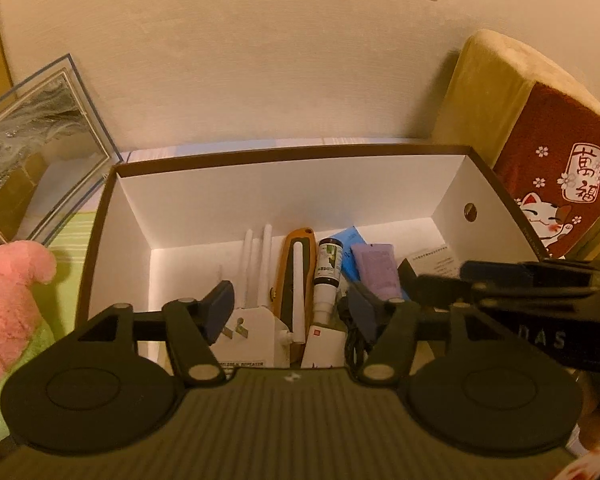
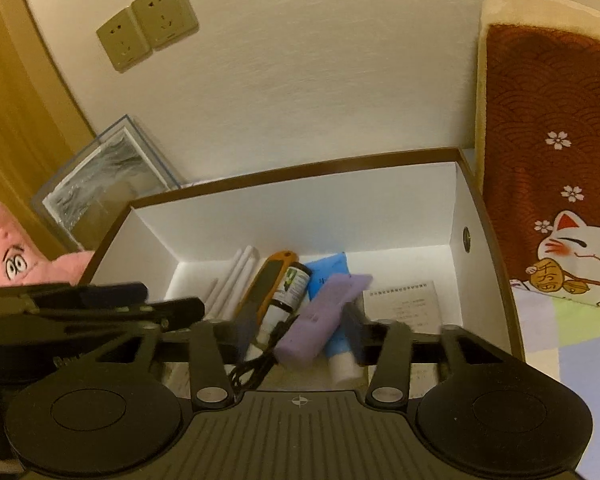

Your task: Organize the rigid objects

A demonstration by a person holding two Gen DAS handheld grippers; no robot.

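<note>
A brown-rimmed box (image 1: 112, 208) with white inner walls holds several rigid items. A white repeater (image 1: 256, 328) with antennas lies by an orange utility knife (image 1: 296, 256) and a small dark bottle (image 1: 328, 268). A purple tube (image 2: 324, 316) rests across a blue tube (image 2: 328, 270), with a black cable (image 2: 256, 364) nearby. My left gripper (image 1: 292, 312) hangs open above the repeater and knife, pressing on nothing. My right gripper (image 2: 300, 332) is open over the purple and blue tubes, its pads apart from them. Each gripper shows side-on in the other's view.
A notepad (image 2: 404, 304) lies at the box's right end. A pink starfish plush (image 2: 10, 256) and a clear framed picture (image 1: 32, 152) sit left of the box. A cushion with a red cat cloth (image 2: 548, 152) stands right. The wall is close behind.
</note>
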